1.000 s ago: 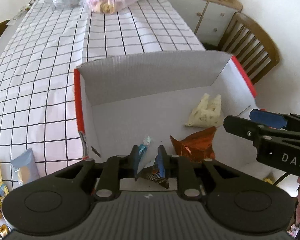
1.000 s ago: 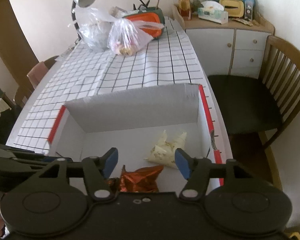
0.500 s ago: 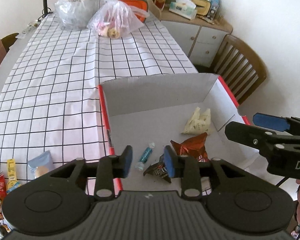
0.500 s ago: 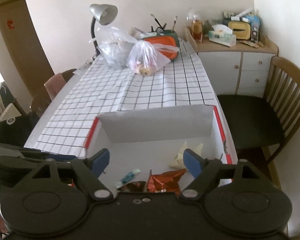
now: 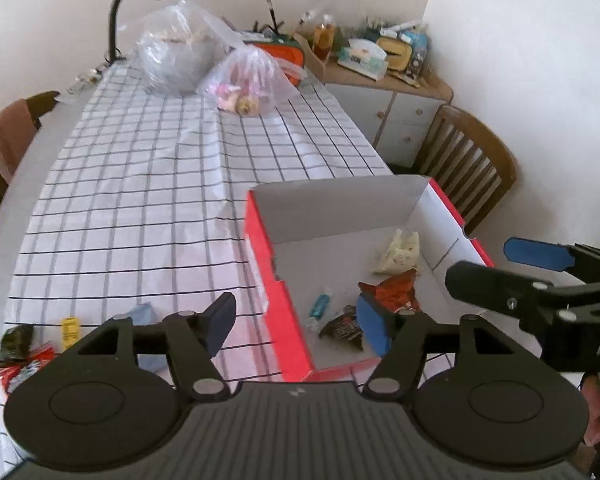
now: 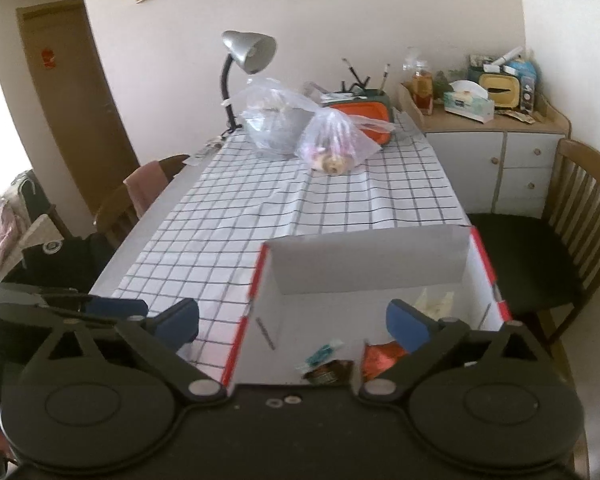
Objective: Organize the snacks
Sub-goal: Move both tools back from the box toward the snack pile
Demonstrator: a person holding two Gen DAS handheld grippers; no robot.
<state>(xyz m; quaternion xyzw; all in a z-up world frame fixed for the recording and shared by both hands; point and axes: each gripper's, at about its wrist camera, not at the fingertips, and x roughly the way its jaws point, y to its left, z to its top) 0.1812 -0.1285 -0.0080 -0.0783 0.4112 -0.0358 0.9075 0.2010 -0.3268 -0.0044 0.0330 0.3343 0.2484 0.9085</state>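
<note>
Snacks lie in a red cardboard box [image 5: 260, 236] with white inside, at the right centre of the left wrist view. On its floor I see a pale yellow packet [image 5: 396, 252] toward the far right corner, an orange-red foil packet [image 5: 392, 292] nearer, a dark brown wrapper [image 5: 342, 326] beside it, and a small teal tube [image 5: 320, 306] whose long axis runs from lower left to upper right, its clear end low. More snacks [image 5: 24, 352] stay on the checked tablecloth [image 5: 140, 200] at the lower left, well apart from the box. The left gripper [image 5: 296, 324] fills the bottom of the frame; its jaws are opening and nothing is between the pads. The right gripper [image 5: 496, 268] enters from the right edge, over the box's right side.

In the right wrist view the box [image 6: 480, 256] is at lower centre, its long axis going away from the camera. The teal tube [image 6: 320, 354] lies slanted, next to the brown wrapper [image 6: 328, 372] and the orange-red packet [image 6: 380, 354]; the yellow packet [image 6: 432, 300] is partly hidden behind a finger. The right gripper [image 6: 296, 320] has jaws opening wide, holding nothing. The left gripper [image 6: 60, 308] shows at the left edge.
</note>
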